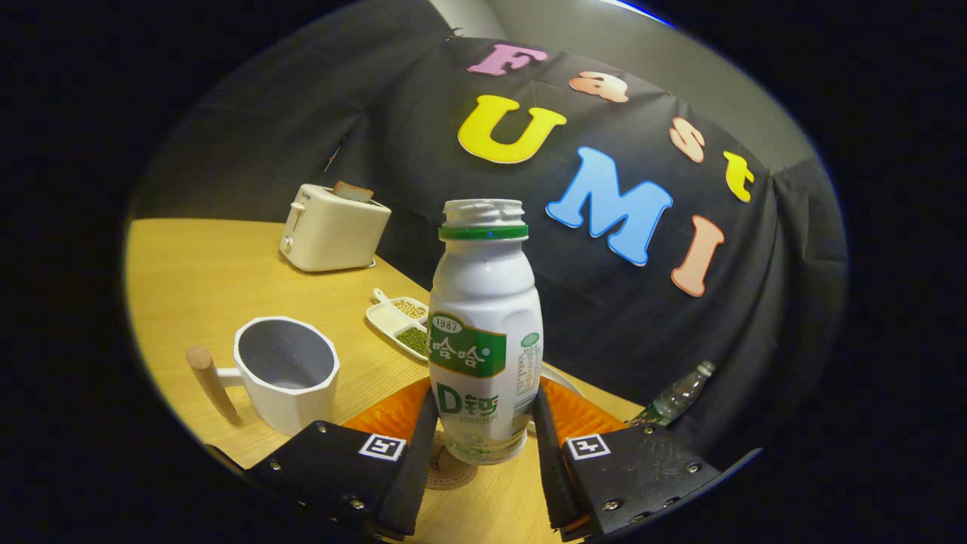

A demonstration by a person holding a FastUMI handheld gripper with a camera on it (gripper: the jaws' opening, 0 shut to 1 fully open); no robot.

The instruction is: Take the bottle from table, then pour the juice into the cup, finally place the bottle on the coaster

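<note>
While the white bottle point(483, 332) stands upright between the two fingers, the tongs point(483, 446) are closed in on its lower body, one black finger point(412, 461) pressing each side; the bottle's neck is uncapped, with a green ring below the threads; its base sits above a round coaster point(447, 470) on the wooden desk point(196, 279), though whether it touches the coaster or hangs just over it cannot be told; a white faceted cup point(287, 374) with a wooden handle stands just beside the left finger, empty as far as can be seen; beyond the bottle lies a white divided dish point(396, 321) holding beans and seeds; farther back on the desk sits a cream toaster point(332, 229) with a slice in its slot; a clear plastic bottle point(676, 397) lies beyond the right finger near the cloth wall.
</note>
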